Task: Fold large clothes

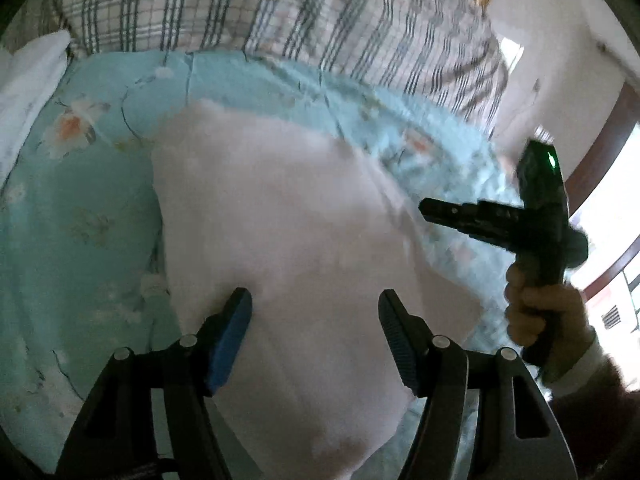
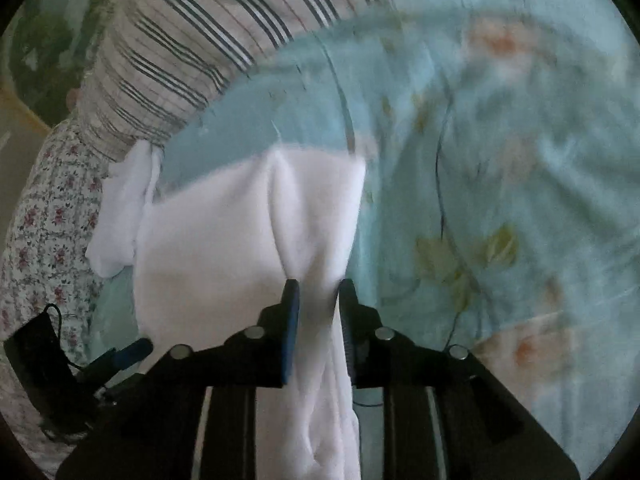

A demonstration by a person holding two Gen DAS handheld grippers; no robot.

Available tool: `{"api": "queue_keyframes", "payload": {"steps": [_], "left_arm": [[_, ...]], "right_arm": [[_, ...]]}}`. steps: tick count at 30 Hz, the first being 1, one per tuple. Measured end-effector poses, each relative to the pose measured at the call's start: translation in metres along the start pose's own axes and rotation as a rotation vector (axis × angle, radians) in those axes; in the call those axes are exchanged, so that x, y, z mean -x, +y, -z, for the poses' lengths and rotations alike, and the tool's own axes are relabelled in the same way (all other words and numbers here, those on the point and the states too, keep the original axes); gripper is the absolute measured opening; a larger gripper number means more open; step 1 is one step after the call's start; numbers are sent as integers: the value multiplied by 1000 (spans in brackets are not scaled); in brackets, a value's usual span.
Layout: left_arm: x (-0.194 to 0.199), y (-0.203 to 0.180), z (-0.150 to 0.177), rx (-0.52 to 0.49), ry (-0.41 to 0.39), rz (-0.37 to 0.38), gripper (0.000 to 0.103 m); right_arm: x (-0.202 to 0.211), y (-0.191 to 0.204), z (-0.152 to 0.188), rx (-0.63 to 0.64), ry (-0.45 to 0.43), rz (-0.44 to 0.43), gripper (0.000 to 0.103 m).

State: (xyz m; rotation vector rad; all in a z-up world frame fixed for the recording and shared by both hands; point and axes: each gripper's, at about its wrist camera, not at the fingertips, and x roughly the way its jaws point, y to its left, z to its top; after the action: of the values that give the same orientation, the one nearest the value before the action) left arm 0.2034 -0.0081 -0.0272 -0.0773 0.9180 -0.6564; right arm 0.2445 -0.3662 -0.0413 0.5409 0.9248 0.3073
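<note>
A large white garment (image 1: 288,216) lies on a light blue floral bedspread (image 1: 80,208). My left gripper (image 1: 316,304) is open, its fingers spread wide just above the garment, holding nothing. My right gripper (image 2: 318,292) is shut on a bunched fold of the white garment (image 2: 248,224), which hangs between its fingers and trails toward the camera. In the left wrist view the right gripper (image 1: 436,210) shows at the right, held by a hand (image 1: 536,304) over the garment's right edge. Both views are motion-blurred.
A plaid pillow or quilt (image 1: 280,8) lies along the far edge of the bed. A second white cloth (image 2: 120,216) sits beside the plaid fabric, with a small-flowered fabric (image 2: 48,232) at the left. A wall and window frame (image 1: 600,152) lie to the right.
</note>
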Motion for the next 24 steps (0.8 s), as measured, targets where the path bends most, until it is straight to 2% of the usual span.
{"api": "queue_keyframes", "payload": {"steps": [2,5,6,8,9,10,11,12,15,19,22,24], "left_arm": [[8,10,-20,27,-35,3,66],[-1,23,-57,51,-70,-7,65],[-9,28,-69,63,-73,-9,65],[-35,43,-90,88,-29,3,64],[-50,52,-96,96,-2,-31,60],[-67,63,-100,104,30,-83,51],[-80,71,-101,104,58,-124,44],[-93,79,-101,104,80,-153,33],[-106,89,-101,94,78,-159,33],[-109,87,-102,61,75,-185,33],[-90,81,-96,54,53,-171,31],[-60,72,-86,57,13,-144,34]], "right_arm": [[5,21,-11,31,-30,-72,21],[-15,46,-21,73,-10,-127,21],[-30,54,-24,87,3,-123,21],[-57,56,-29,94,31,-118,21],[-71,55,-31,97,47,-99,21],[-89,50,-32,101,72,-52,20],[-99,48,-34,95,83,-33,20],[-110,39,-34,82,96,-22,12],[-127,18,-33,21,75,-51,0],[-128,17,-37,9,85,-48,0],[-116,17,-36,-7,94,-60,0],[-102,20,-31,-17,91,-66,1]]}}
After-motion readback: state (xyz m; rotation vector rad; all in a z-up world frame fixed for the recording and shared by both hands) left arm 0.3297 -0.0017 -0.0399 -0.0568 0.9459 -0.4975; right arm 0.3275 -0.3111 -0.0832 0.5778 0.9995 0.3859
